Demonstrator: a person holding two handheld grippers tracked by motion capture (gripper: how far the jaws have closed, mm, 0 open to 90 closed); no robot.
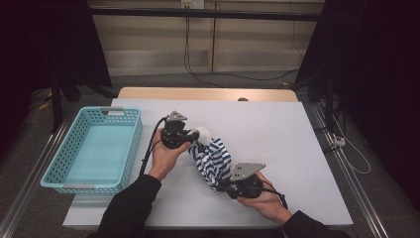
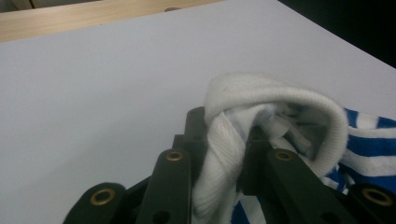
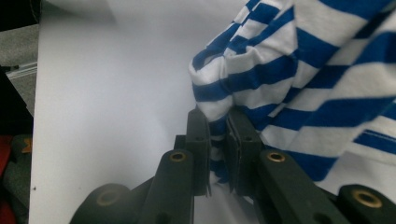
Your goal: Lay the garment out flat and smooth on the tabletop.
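A turquoise basket (image 1: 74,186) sits at the table's (image 1: 277,124) left edge. Cables (image 1: 218,77) trail across the floor behind.

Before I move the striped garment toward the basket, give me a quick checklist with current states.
1. Left gripper clamped on the white ribbed edge: ok.
2. Right gripper clamped on the striped garment: ok.
3. Garment bunched between the two grippers, not spread flat: ok for carrying, not ok for folding.
4. Basket is left of the left gripper, with nothing lying inside: ok.
5. Garment fully lifted off the table: cannot tell.
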